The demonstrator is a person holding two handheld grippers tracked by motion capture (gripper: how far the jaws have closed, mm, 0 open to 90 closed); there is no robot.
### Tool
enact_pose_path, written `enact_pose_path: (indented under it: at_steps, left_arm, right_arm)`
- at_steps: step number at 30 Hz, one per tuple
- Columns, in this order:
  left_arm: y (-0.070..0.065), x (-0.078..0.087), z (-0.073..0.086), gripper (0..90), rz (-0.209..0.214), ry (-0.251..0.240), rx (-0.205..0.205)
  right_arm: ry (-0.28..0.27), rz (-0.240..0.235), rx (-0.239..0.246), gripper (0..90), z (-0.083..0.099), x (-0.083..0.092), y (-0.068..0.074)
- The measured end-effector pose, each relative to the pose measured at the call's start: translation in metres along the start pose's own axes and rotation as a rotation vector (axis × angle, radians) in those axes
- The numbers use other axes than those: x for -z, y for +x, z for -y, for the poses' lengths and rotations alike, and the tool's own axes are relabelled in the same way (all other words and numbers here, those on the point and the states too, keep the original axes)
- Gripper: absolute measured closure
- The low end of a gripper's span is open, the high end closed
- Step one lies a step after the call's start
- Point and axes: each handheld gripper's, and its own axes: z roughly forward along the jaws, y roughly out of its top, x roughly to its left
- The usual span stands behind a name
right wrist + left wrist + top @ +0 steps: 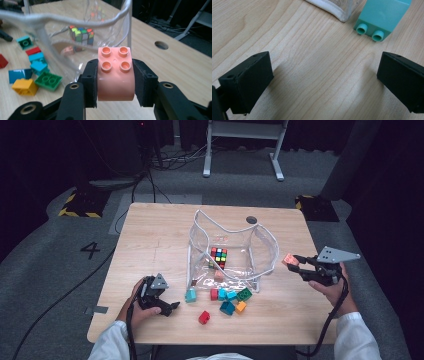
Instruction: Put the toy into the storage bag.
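Note:
My right gripper [294, 261] hangs above the table's right side, shut on a salmon-pink brick [289, 259] just right of the clear plastic bag [265, 251]. In the right gripper view both pads clamp the pink brick [114, 75], studs up. Inside the bag lie a colour-puzzle cube [218, 256] and a small pink piece [218, 275]. My left gripper [172, 307] rests low near the table's front left, open, with bare wood between its jaws. A teal brick [382, 17] lies just ahead of the left gripper [324, 82], apart from it.
Several loose bricks lie in front of the bag: teal [190, 295], red [204, 317], blue [227, 307], green [244, 294], yellow [241, 306]. A round cable hole [251, 220] sits near the far edge. Cables and a desk frame [245, 147] stand on the floor beyond.

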Motion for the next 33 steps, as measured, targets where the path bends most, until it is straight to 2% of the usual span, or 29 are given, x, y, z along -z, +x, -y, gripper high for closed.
enact_pose_path:
  at_steps: [2, 3, 7, 9, 11, 17, 19, 24, 25, 27, 30, 33]
  left_arm:
    - [0.000, 0.000, 0.000, 0.3, 0.000, -0.001, 0.002]
    - [0.000, 0.000, 0.000, 0.3, 0.000, 0.001, 0.001]
    - [0.000, 0.000, 0.000, 0.3, 0.000, -0.001, 0.002]
    - [0.000, 0.000, 0.000, 0.3, -0.001, 0.001, 0.001]
    - [0.000, 0.000, 0.000, 0.3, 0.000, 0.000, 0.000]
    - [0.000, 0.000, 0.000, 0.3, 0.000, 0.000, 0.001]
    - [0.000, 0.000, 0.000, 0.3, 0.000, -0.002, 0.003]
    - [0.000, 0.000, 0.000, 0.4, -0.001, 0.000, 0.001]
    - [0.000, 0.000, 0.000, 0.4, -0.001, -0.001, 0.001]
    - [0.000, 0.000, 0.000, 0.4, -0.001, 0.000, 0.000]
    - [0.000, 0.000, 0.000, 0.4, -0.001, 0.001, 0.001]
    - [0.000, 0.000, 0.000, 0.4, 0.000, -0.001, 0.002]
  right_arm:
    - [-0.015, 0.003, -0.001, 59.1, -0.009, 0.001, -0.005]
    - [-0.021, 0.020, -0.002, 59.1, -0.019, 0.002, -0.010]
    - [-0.036, 0.022, -0.005, 59.1, -0.032, 0.004, -0.015]
    - [-0.027, 0.030, 0.009, 59.1, -0.040, 0.003, -0.018]
    - [-0.035, 0.026, -0.003, 59.1, -0.051, -0.001, -0.020]
    - [-0.026, 0.021, 0.028, 59.1, -0.068, -0.012, -0.020]
    - [-0.044, -0.004, 0.026, 59.1, -0.076, -0.018, -0.018]
    - [-0.042, -0.034, 0.032, 59.1, -0.084, -0.029, -0.012]
    - [-0.045, -0.056, 0.050, 59.1, -0.089, -0.034, -0.007]
    - [-0.036, -0.072, 0.052, 59.1, -0.093, -0.040, -0.002]
    - [-0.026, -0.078, 0.073, 59.1, -0.096, -0.046, 0.002]
    - [-0.033, -0.117, 0.072, 59.1, -0.098, -0.055, 0.008]
